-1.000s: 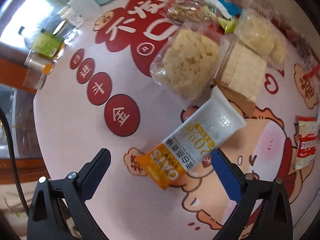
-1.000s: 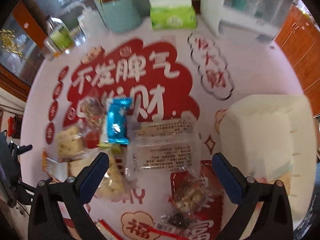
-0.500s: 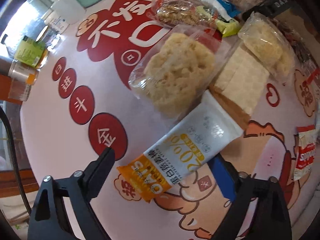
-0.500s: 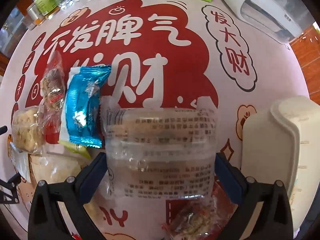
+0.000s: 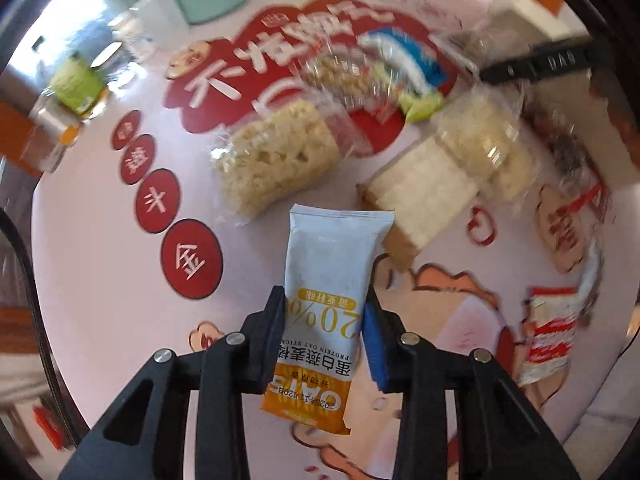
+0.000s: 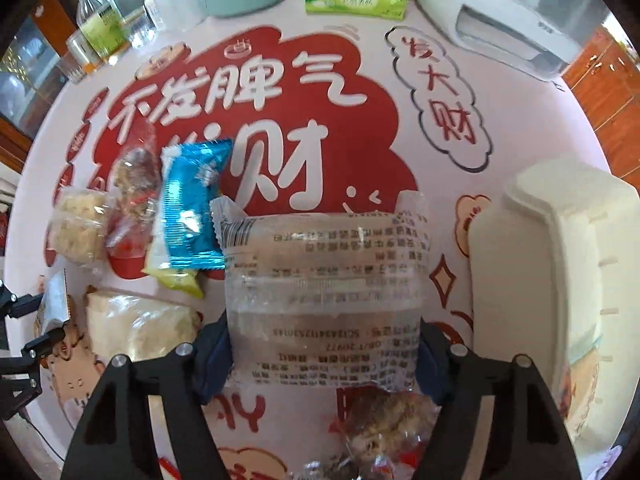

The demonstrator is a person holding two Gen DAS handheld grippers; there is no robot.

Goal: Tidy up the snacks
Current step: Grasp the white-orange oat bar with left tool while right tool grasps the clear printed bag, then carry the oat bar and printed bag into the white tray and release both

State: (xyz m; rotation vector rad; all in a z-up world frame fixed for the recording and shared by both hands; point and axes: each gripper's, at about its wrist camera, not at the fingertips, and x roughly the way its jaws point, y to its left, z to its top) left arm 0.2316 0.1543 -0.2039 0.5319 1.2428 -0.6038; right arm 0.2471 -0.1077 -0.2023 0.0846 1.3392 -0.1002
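Only right wrist view shows cream bin [image 6: 560, 264] beside clear packet [image 6: 324, 280].

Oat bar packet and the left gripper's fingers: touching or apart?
Touching. In the left wrist view the fingers of the left gripper press against both long edges of the oat bar packet, which sits clamped between them.
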